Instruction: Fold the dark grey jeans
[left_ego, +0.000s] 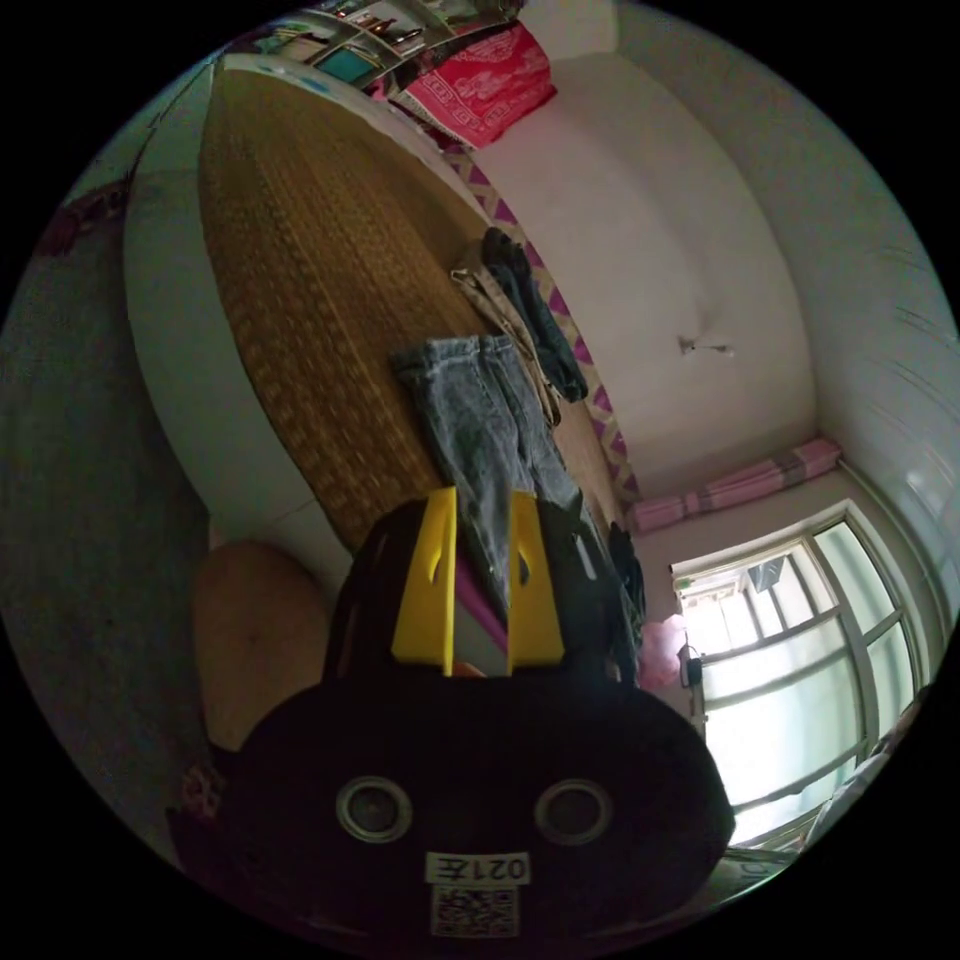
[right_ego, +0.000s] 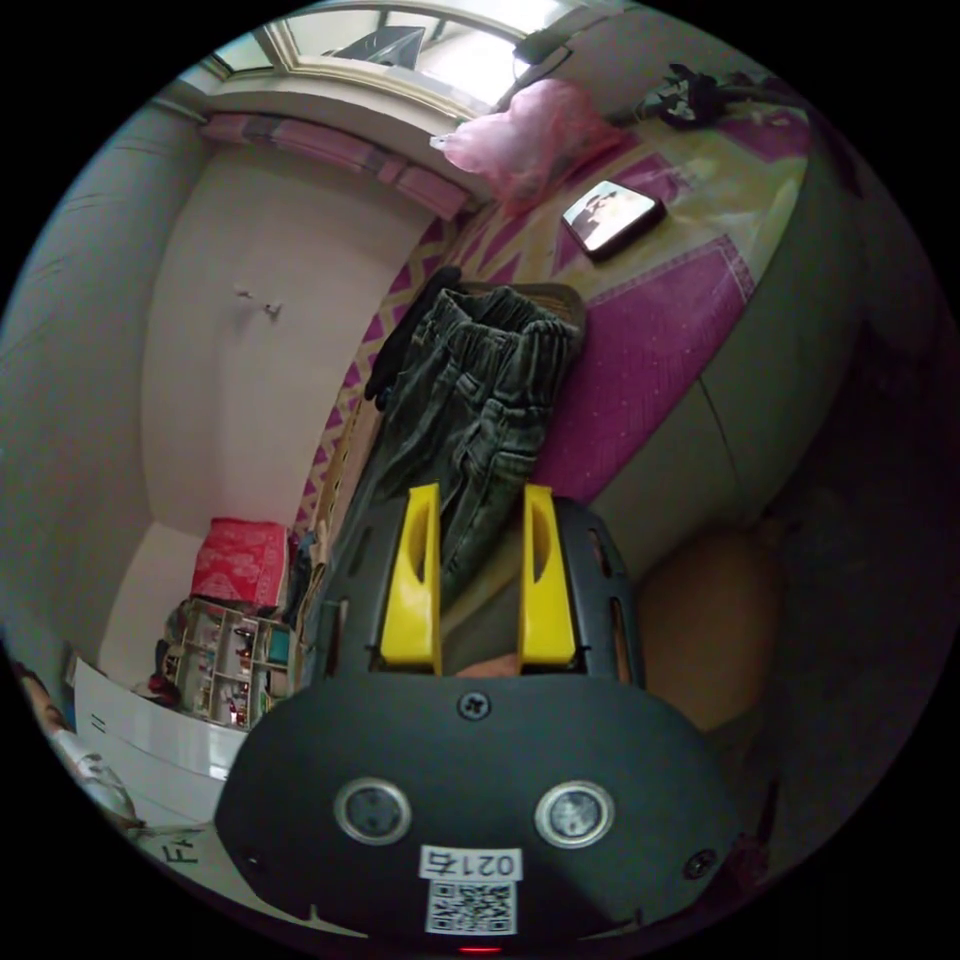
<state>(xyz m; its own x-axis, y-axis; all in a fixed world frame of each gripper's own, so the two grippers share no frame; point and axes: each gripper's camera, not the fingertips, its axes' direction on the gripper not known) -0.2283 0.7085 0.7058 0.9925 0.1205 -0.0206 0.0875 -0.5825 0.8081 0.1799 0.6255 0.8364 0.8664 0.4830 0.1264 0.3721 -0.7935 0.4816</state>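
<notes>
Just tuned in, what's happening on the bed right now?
A person holds a gripper in each hand over a bed with a woven mat. The dark grey jeans lie stretched out on it. The left gripper sits at one end of them and the right gripper at the other, both with jaws apart, cloth showing between them but not clamped. No fold is made yet. Other clothes lie beyond, and a phone on the purple cover.

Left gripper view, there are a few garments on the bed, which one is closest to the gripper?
The grey acid-washed jeans, whose legs run right down between the left gripper jaws. The beige garment and the dark one lie beyond them, nearer the wall.
</notes>
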